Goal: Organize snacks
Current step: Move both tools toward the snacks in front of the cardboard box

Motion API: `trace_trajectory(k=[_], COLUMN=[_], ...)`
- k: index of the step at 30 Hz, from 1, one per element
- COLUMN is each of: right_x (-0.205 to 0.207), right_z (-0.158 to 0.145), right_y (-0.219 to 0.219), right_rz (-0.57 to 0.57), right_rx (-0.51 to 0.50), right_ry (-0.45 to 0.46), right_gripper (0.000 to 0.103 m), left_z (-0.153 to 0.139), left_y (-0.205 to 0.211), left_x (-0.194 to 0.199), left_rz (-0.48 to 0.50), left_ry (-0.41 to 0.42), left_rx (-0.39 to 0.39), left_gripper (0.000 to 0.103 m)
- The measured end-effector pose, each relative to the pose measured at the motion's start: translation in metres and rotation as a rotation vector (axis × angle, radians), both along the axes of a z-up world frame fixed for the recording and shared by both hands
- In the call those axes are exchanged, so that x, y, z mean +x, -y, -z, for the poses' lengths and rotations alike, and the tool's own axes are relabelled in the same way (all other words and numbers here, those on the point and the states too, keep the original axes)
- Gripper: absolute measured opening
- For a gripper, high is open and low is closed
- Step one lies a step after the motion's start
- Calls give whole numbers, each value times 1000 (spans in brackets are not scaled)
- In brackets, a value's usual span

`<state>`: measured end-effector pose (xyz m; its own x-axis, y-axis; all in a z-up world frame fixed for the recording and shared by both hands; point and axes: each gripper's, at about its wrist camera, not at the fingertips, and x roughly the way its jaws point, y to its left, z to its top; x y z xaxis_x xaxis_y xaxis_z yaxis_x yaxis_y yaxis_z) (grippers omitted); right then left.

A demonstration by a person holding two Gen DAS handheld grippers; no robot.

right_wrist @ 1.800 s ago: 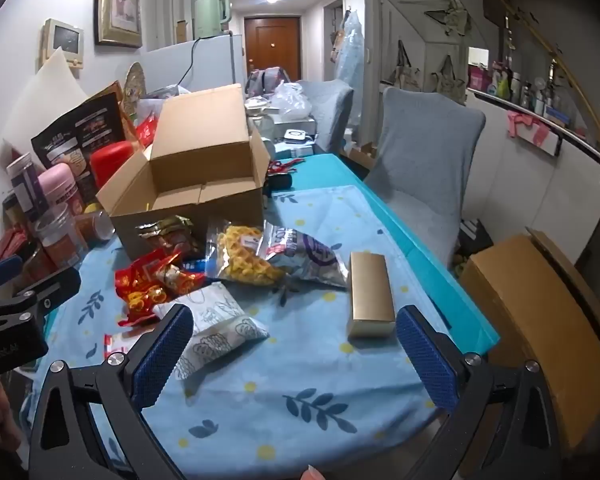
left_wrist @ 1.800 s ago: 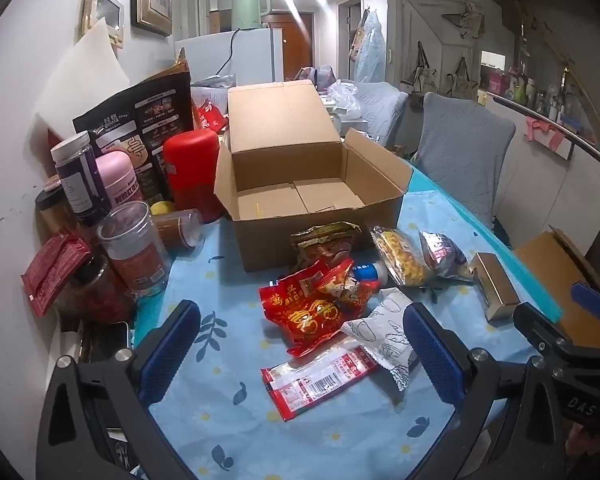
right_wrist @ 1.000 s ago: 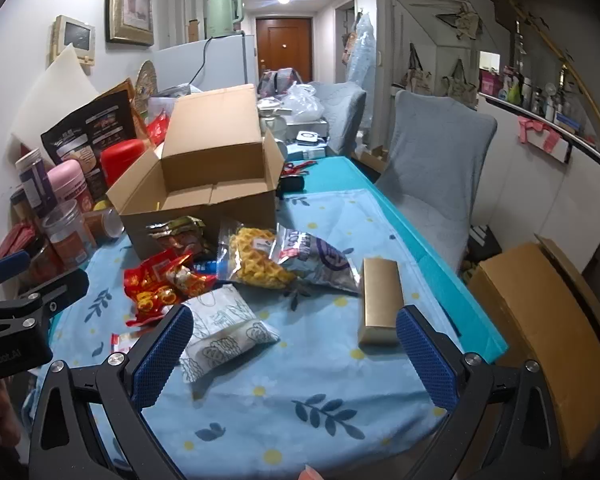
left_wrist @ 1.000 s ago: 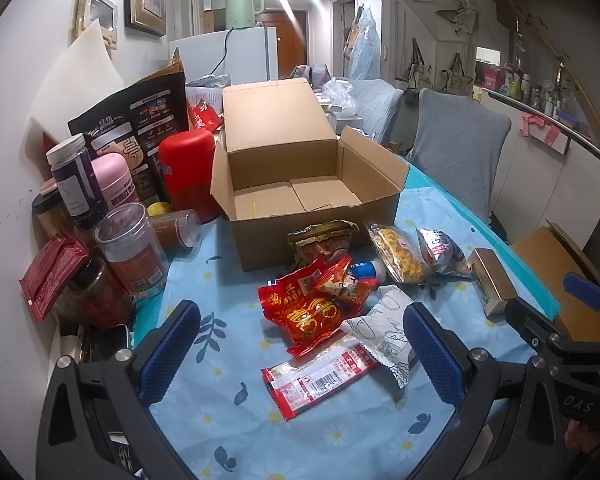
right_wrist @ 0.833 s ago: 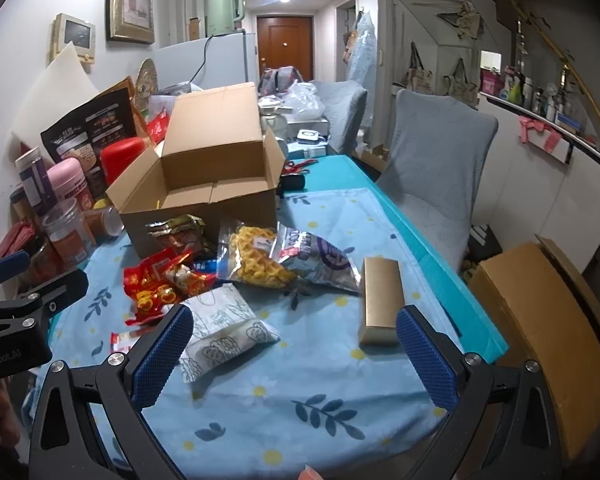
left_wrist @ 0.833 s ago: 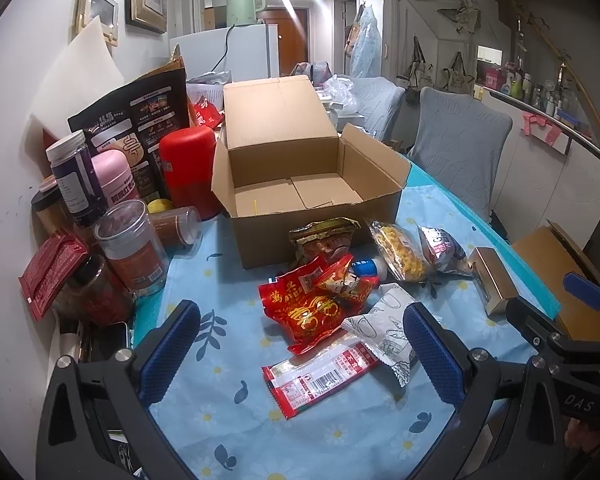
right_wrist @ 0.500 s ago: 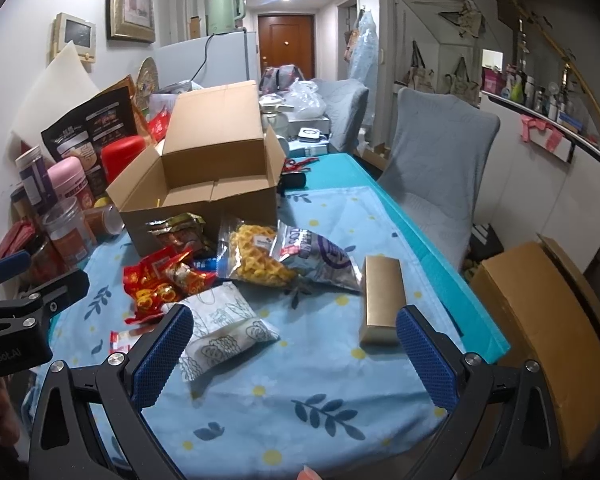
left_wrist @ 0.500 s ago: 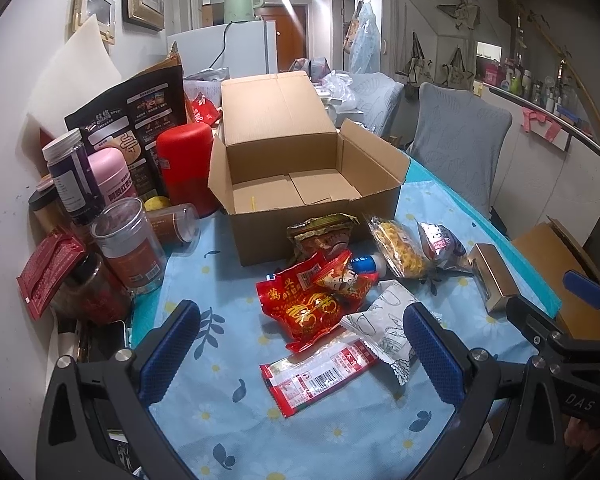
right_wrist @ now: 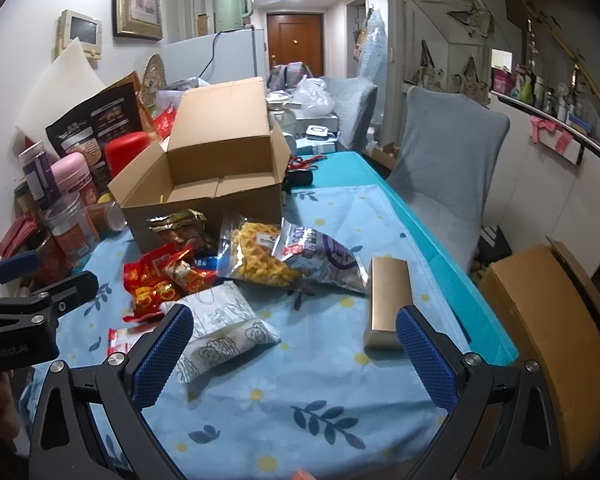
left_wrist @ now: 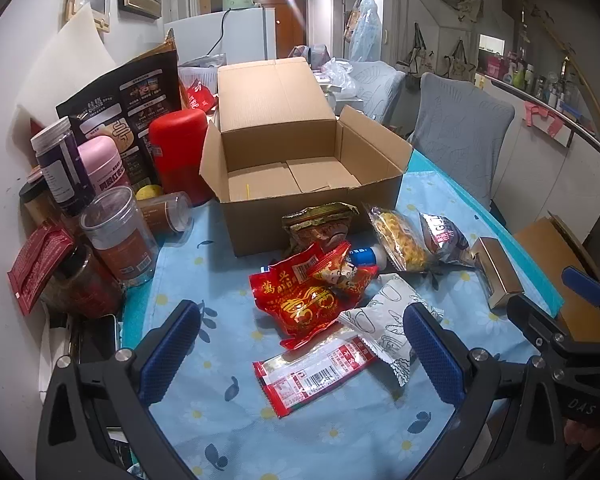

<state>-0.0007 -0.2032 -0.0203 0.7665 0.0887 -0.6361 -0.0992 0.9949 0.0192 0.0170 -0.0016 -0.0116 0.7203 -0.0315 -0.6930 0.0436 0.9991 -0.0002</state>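
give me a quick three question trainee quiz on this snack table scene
1. True or false: the cardboard box already holds snack packets.
2. Which item lies nearest the table's right edge? A) gold box B) waffle bag C) red snack packet
3. Fill in: both the left tongs and the right tongs are ____.

Key: 1 false, its floor is bare cardboard and the flaps are open. 2 A. 3 open, holding nothing.

Lived-in home dining room: fridge [right_wrist: 216, 56], covered chairs [right_wrist: 446, 160], cluttered table [right_wrist: 340, 208].
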Motion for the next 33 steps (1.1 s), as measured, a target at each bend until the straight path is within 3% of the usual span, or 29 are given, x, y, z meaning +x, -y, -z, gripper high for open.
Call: trace_trajectory(k=[24,33], right_x=[6,0], right_z=[6,18], right_y=[7,13], right_rz=[-5,-8], right_rx=[11,9], right_ry=[-9,-32], right_gripper=[103,103], left_z=[3,10], left_y=[10,27], left_x=[2,-2], left_rz=[36,112], left_ry=[-15,-31], left_rx=[-20,-15], left_gripper=[103,103])
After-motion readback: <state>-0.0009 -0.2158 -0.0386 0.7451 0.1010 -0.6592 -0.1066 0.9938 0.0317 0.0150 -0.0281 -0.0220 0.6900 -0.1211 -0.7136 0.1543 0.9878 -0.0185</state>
